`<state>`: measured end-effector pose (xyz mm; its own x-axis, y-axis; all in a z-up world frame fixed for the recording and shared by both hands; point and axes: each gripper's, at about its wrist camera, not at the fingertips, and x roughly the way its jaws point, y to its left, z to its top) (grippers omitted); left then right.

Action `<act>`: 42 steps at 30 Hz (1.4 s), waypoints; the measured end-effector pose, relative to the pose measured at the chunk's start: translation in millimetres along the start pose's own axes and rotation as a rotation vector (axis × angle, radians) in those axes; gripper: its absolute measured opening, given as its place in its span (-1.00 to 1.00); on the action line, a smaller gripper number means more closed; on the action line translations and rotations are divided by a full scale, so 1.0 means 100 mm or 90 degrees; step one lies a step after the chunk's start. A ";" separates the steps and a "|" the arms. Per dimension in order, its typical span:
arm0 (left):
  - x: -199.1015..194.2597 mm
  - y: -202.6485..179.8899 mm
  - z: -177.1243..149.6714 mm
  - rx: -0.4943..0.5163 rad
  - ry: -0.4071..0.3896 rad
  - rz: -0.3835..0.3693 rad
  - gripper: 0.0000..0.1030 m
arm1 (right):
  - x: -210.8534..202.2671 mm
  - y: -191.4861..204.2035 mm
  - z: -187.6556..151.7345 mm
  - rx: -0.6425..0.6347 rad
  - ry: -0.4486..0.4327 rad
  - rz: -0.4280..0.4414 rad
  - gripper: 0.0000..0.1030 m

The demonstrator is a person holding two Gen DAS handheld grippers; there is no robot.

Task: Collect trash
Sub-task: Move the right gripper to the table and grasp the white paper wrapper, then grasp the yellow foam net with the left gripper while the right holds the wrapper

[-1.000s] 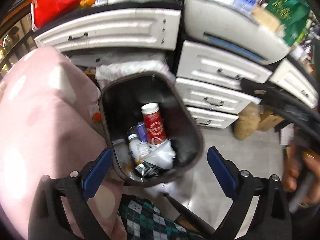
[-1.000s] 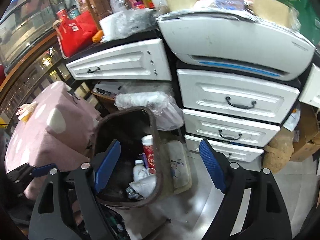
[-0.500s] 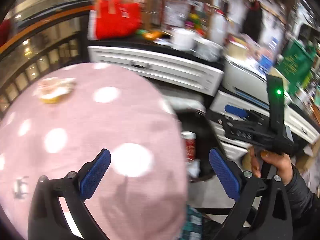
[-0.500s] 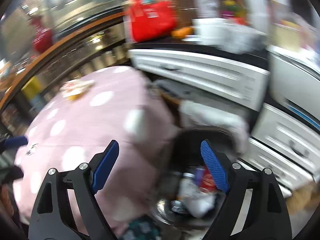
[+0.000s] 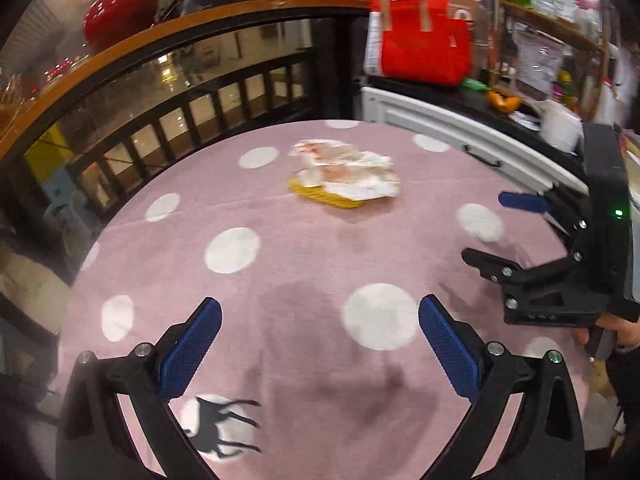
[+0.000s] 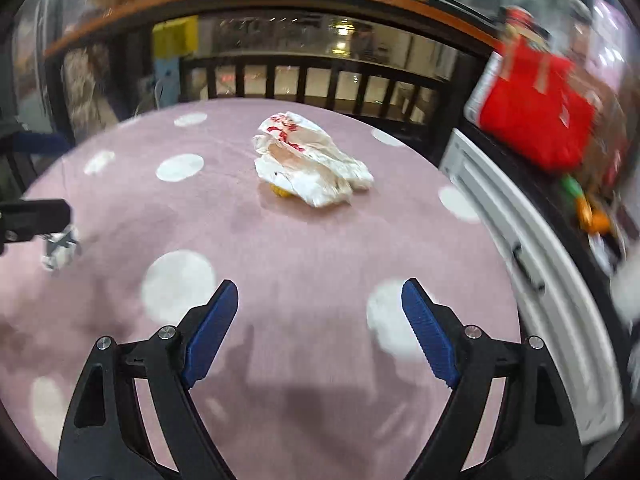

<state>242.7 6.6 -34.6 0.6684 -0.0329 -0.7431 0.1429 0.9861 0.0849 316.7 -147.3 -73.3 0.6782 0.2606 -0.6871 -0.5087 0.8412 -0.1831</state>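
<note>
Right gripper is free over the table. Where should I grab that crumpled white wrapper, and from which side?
Judging by its shape, take the crumpled wrapper across its raised middle bunch, coming down from above on the near side. It lies flat and loose on the pink dotted tablecloth, with something yellow under its near edge, so an edge pinch may tear. The right gripper is open and empty.
</note>
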 end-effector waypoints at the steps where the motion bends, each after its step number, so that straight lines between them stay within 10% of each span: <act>1: 0.06 0.07 0.01 -0.005 0.008 0.005 0.89 | 0.15 0.02 0.09 -0.018 0.007 -0.006 0.62; 9: 0.46 0.38 0.02 -0.027 0.050 0.007 0.89 | 0.77 0.20 0.53 -0.161 0.000 -0.079 0.51; 13: 0.68 0.42 0.11 -0.031 0.055 0.011 0.89 | 0.83 0.18 0.57 -0.177 0.008 -0.086 -0.66; 16: 0.88 0.40 0.23 -0.021 0.052 0.028 0.89 | 0.72 0.00 0.54 -0.118 -0.014 -0.076 -0.85; 32: 1.69 -0.30 0.90 0.096 0.040 0.039 0.89 | -0.21 -0.67 0.07 0.101 -0.066 -0.070 -0.89; 36: 1.85 -0.25 0.96 0.066 0.056 0.028 0.59 | -0.40 -0.71 -0.03 0.117 -0.079 -0.072 -0.89; 38: 1.85 -0.18 0.99 0.040 0.063 0.014 0.05 | -0.49 -0.75 -0.10 0.131 -0.082 -0.074 -0.89; 42: 1.76 -0.15 1.00 0.013 0.057 0.019 -0.35 | -0.62 -0.79 -0.25 0.159 -0.088 -0.077 -0.89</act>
<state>431.3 -30.4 -100.7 0.6050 0.0120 -0.7961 0.1398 0.9828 0.1210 301.6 -242.1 -33.9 0.8006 0.1994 -0.5651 -0.2858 0.9559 -0.0676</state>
